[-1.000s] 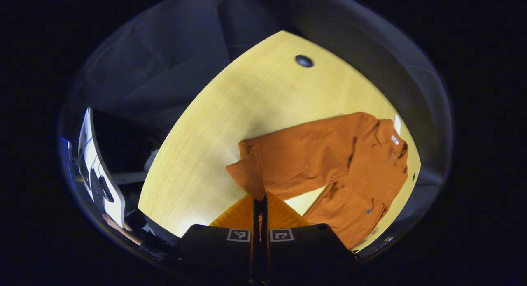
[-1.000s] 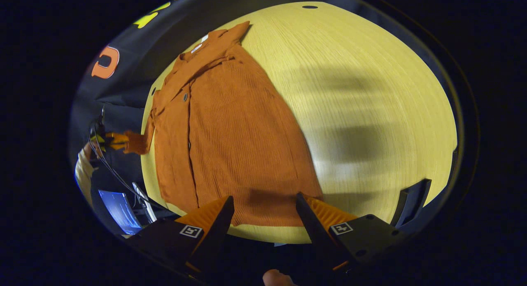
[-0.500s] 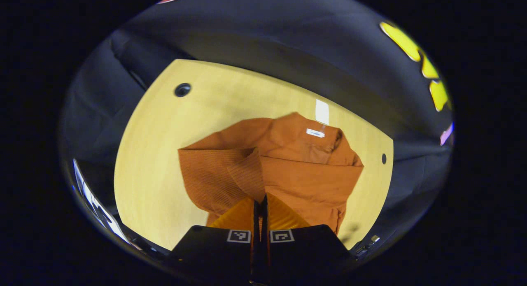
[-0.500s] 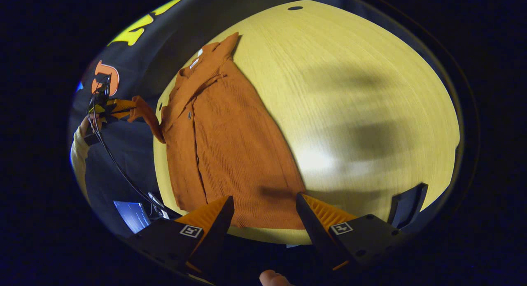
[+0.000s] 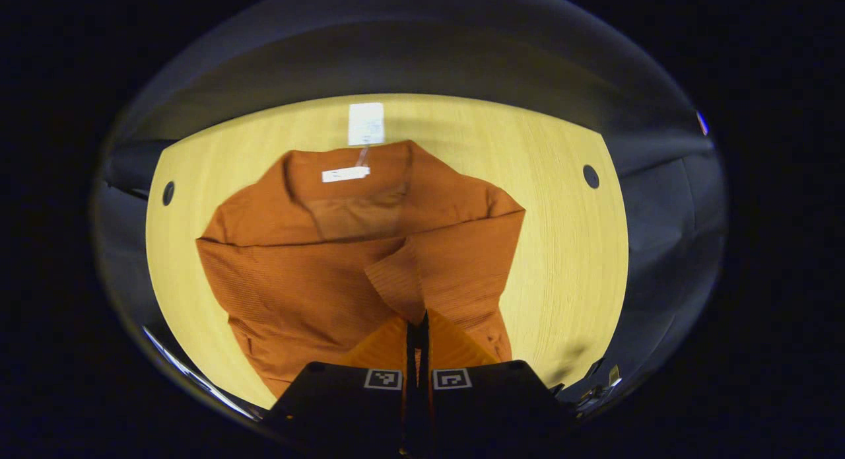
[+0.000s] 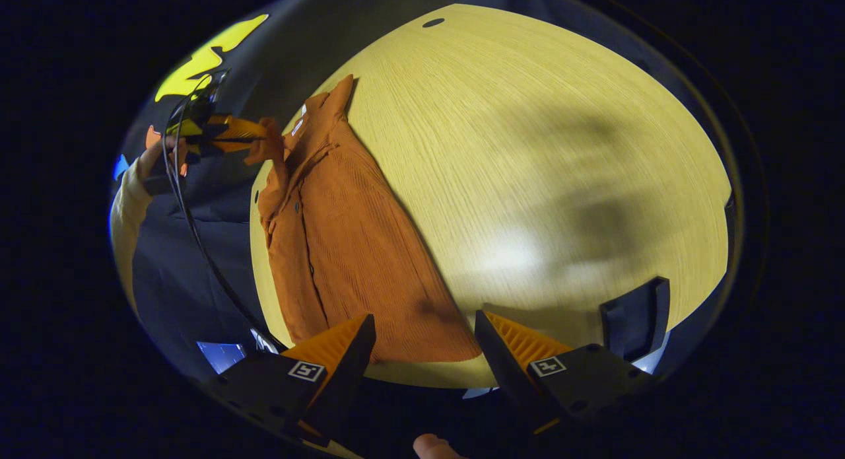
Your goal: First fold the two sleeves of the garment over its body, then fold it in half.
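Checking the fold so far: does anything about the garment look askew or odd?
The garment lies flat but angled across the table, near its edge. One sleeve is lifted off the cloth, pinched in the shut left claw. The right claw hangs open over the hem. Nothing looks damaged.

A pale yellow wood-grain table (image 5: pixel 568 261) with a rounded edge carries everything here. Directly on it lies a rust-orange ribbed button-front garment (image 5: pixel 290 281) — spread lengthwise along one side of the tabletop (image 6: pixel 528 148), collar toward the far edge, hem near the close edge. A white paper tag (image 5: pixel 366 123) rests on the wood just beyond the collar. Small dark round holes (image 5: pixel 591 176) — possibly cable ports, the view is too coarse to say — sit near the table's rim.
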